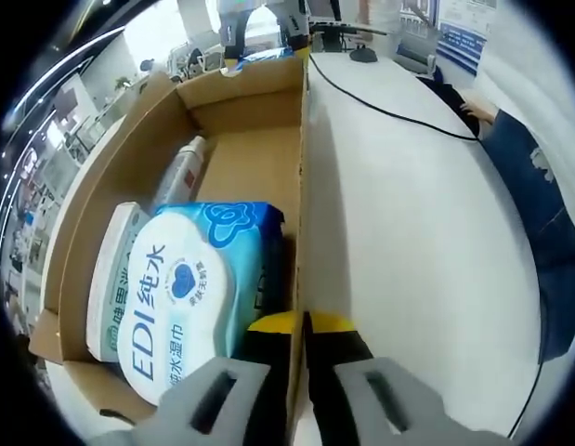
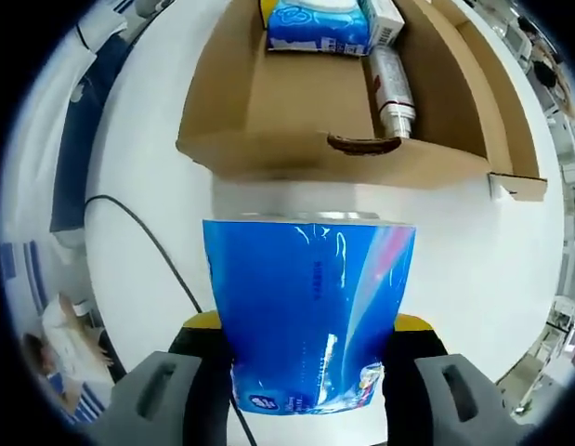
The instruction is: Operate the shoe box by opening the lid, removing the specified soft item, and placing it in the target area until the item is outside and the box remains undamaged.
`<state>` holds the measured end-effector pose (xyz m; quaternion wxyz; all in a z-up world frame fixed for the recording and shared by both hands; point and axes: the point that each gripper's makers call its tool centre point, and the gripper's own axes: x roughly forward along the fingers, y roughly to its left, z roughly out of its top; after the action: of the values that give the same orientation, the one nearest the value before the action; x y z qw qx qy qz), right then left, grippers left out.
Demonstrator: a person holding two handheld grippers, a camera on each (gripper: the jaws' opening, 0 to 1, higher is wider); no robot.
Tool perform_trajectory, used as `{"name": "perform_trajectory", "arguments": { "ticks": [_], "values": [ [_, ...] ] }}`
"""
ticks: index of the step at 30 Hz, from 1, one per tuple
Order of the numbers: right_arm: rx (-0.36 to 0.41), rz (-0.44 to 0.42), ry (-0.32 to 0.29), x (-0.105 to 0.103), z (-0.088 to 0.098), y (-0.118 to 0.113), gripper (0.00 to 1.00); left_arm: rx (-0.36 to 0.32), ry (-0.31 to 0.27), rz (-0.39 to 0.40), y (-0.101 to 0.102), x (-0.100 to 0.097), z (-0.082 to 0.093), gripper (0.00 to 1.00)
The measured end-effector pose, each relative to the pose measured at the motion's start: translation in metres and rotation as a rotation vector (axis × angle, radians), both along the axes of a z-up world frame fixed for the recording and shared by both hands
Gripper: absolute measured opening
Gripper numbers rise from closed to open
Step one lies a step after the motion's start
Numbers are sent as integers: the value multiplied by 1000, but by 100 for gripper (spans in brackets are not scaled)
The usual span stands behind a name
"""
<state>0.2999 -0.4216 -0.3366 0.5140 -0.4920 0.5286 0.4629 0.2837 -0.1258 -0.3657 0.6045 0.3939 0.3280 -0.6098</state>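
While the right tongs [image 2: 310, 348] grip a blue soft pack [image 2: 310, 311] between their jaws, they hold it above the white bench [image 2: 148, 139] just outside the near wall of the open shoe box [image 2: 315, 153], its long axis running away from the camera; its lower end is cut off. The left tongs [image 1: 299, 362] straddle the box's right wall [image 1: 301, 204], clamped on it. Inside lie a wet-wipe pack [image 1: 189, 293], a white pack [image 1: 115, 279] partly hidden beneath it, and a bottle [image 1: 180, 172].
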Motion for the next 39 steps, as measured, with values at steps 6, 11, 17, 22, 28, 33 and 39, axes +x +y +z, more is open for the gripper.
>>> {"name": "perform_trajectory", "arguments": {
  "ticks": [6, 11, 17, 22, 28, 33, 39],
  "values": [
    [2, -1, 5, 0, -3, 0, 64, -2, 2, 2, 0, -1, 1, 2],
    [-3, -2, 11, 0, -7, -1, 64, -1, 6, 5, 0, 0, 0, 2],
    [3, 0, 15, -1, -10, 1, 64, -2, 6, 4, 0, -1, 0, 2],
    [-1, 2, 16, 0, -12, -1, 64, -2, 6, 4, -1, 0, -1, 2],
    [1, 0, 15, 2, -12, -1, 64, -2, 6, 4, -1, 0, -1, 2],
    [-3, 8, 18, 2, -13, -2, 64, -2, 6, 4, -1, 0, -1, 2],
    [-2, 3, 19, 2, -14, -2, 65, -2, 6, 3, -1, 0, 0, 2]
  ]
}}
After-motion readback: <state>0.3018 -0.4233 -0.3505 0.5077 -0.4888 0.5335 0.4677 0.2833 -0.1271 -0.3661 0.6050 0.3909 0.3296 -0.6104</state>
